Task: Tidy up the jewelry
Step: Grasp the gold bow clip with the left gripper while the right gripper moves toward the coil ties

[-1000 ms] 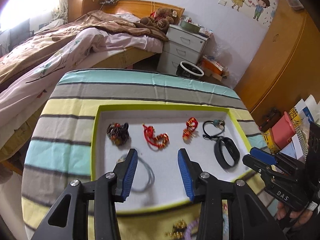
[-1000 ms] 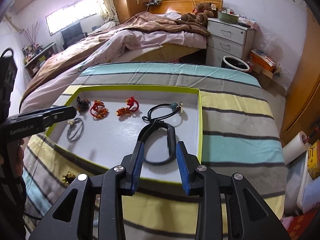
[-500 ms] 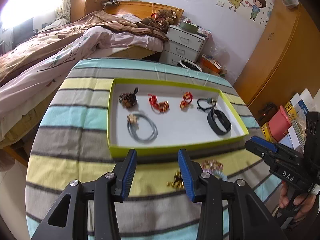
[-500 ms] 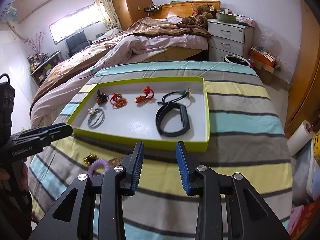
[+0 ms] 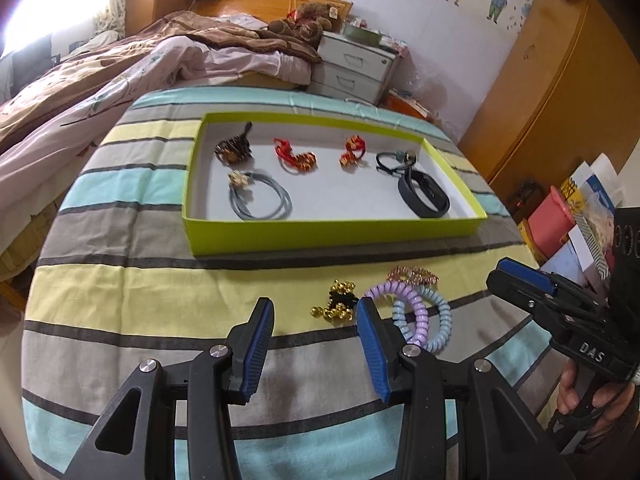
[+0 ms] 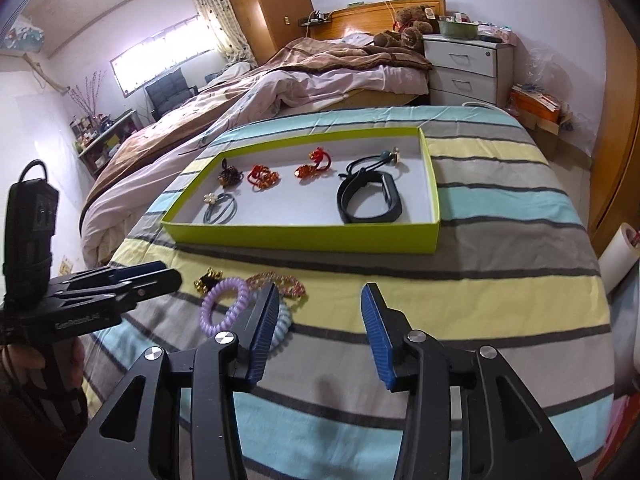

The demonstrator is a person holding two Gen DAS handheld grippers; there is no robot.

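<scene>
1. The left gripper (image 5: 316, 322) and right gripper (image 6: 320, 310) were held with jaws spread wide, nothing gripped.
2. Both were poised over a striped cloth (image 5: 140, 288), with a bed (image 5: 120, 64) behind.
3. Spiral hair ties (image 5: 416, 316) and a gold-bead piece (image 5: 338, 304) were seen just ahead of the left fingers; more jewelry lay in the green tray (image 5: 320, 234) beyond.

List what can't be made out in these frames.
- Blue coil hair tie: right wrist view, mostly hidden behind the right gripper's fingers.
- Purple coil hair tie: left wrist view, partly hidden by the left gripper's fingers.
- Gold bead piece: right wrist view, partly behind the other gripper's tip.
</scene>
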